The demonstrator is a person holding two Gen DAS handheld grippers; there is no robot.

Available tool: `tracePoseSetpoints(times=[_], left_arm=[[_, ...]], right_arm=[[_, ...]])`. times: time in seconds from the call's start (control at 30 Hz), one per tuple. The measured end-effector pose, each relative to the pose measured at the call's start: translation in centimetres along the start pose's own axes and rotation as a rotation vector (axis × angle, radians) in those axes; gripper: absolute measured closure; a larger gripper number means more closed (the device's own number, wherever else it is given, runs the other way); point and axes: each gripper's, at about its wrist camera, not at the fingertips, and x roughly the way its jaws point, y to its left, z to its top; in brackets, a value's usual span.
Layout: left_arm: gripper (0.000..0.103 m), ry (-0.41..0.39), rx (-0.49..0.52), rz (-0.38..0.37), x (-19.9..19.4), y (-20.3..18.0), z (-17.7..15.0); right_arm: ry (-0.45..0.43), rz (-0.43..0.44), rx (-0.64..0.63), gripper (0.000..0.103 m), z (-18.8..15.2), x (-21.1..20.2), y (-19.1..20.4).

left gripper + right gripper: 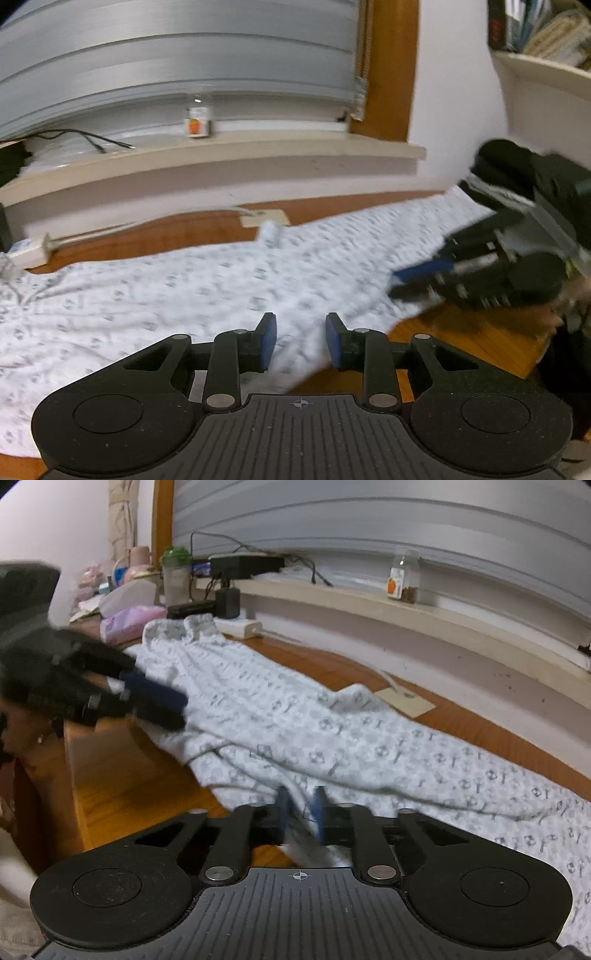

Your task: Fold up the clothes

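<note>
While the label on the small bottle (pixel 400 579) is too blurred to read, the left hand-held gripper (pixel 301 341) hovers with fingers apart over the patterned garment (pixel 166 295). The right hand-held gripper (pixel 300 818) pinches the near edge of this garment on the table (pixel 122 779).

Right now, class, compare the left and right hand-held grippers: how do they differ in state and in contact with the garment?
The left hand-held gripper is open, its blue pads apart; the right hand-held gripper has its pads close together, pinching cloth.
The left grips nothing, above the patterned white garment; the right holds a fold at the garment's near edge.
Both have black bodies and blue pads, and both work over the wooden table.
</note>
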Motion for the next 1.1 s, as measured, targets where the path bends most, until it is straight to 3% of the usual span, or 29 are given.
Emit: tracePoseSetpoints(times=[0.13, 0.3, 0.37, 0.5, 0.67, 0.77, 0.93, 1.1], left_arm=[[0.069, 0.004, 0.019, 0.032, 0.5, -1.6, -0.8], [0.054, -0.002, 0.070, 0.060, 1.1, -2.5, -0.6], [0.056, -0.009, 0.105, 0.087, 1.5, -2.8, -0.4], [0.099, -0.031, 0.121, 0.090, 1.4, -2.2, 0.1], [0.099, -0.110, 0.094, 0.085, -0.9, -0.6, 2.4], [0.099, -0.117, 0.091, 0.094, -1.3, -0.7, 3.2], [0.085, -0.103, 0.087, 0.114, -1.3, -2.3, 1.6], [0.082, -0.056, 0.139, 0.097, -0.8, -4.2, -0.4]], right_arm=[[-0.080, -0.012, 0.050, 0.098, 0.8, -1.2, -0.8], [-0.125, -0.034, 0.068, 0.098, 1.5, -1.4, -1.0], [-0.129, -0.033, 0.075, 0.098, 1.6, -1.3, -1.0], [-0.134, -0.025, 0.094, 0.098, 1.7, -1.5, -1.4], [-0.159, -0.030, 0.092, 0.098, 2.5, -1.8, -1.6], [-0.172, -0.042, 0.103, 0.098, 3.3, -1.6, -1.9], [-0.123, -0.069, 0.122, 0.099, 3.4, 0.3, -2.5], [-0.076, -0.078, 0.136, 0.098, 2.7, 1.5, -2.7]])
